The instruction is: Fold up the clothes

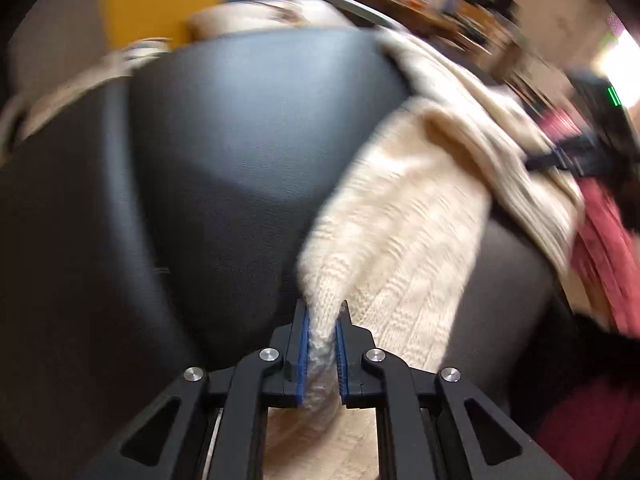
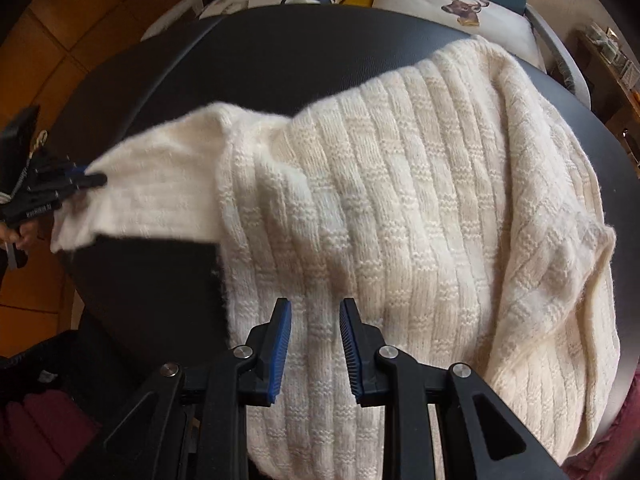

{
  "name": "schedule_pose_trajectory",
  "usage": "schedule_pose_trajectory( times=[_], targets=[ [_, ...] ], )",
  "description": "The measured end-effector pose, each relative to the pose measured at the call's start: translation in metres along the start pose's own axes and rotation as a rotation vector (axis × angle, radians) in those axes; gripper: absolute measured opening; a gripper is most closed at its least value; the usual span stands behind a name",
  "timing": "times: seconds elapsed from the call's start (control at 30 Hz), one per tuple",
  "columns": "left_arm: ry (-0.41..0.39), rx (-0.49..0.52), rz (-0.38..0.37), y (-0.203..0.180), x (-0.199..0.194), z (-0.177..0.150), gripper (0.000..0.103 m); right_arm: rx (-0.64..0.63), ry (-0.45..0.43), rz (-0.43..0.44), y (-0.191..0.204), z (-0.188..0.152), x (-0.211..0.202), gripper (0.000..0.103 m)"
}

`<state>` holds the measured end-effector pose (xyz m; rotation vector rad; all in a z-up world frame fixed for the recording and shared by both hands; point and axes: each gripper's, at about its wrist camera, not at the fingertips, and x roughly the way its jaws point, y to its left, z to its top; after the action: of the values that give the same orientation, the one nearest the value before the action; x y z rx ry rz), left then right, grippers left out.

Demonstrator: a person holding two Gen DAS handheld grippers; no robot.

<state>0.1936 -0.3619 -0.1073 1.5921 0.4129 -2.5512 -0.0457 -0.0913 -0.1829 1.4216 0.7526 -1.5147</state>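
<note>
Sweater (image 2: pixel 400 208), cream, ribbed knit, was found spread across a dark round table (image 2: pixel 280 56), its body covering the right and near part of the top and drooping over the near rim. One sleeve (image 2: pixel 160 196) was stretched out to the left, lifted off the surface. The sleeve's cuff end was seen clenched between the blue pads of the left gripper (image 1: pixel 323 344), knit bunched in the narrow gap; the same gripper (image 2: pixel 80 178) was noted at the left edge of the right wrist view, fabric pulled taut from it. The right gripper (image 2: pixel 315 344) was held just over the sweater's lower body, jaws parted, nothing pinched between the pads (image 2: pixel 280 344). Two patterned cushions (image 2: pixel 460 4) were recorded beyond the table's far rim. Orange floor tiles (image 2: pixel 36 60) were noted at left. The left wrist view was blurred.
</note>
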Motion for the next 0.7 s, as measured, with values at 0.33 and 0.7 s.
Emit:
schedule_pose_trajectory(
  times=[0.33,0.7],
  targets=[
    [-0.569,-0.192,0.295,0.027,-0.154,0.051,0.01,0.046,-0.002,0.183,0.014,0.001,0.024,0.028],
    [-0.31,0.096,0.283,-0.039,-0.115,-0.043,0.011,0.169,-0.083,0.385,-0.009,0.0,0.034,0.023]
  ],
)
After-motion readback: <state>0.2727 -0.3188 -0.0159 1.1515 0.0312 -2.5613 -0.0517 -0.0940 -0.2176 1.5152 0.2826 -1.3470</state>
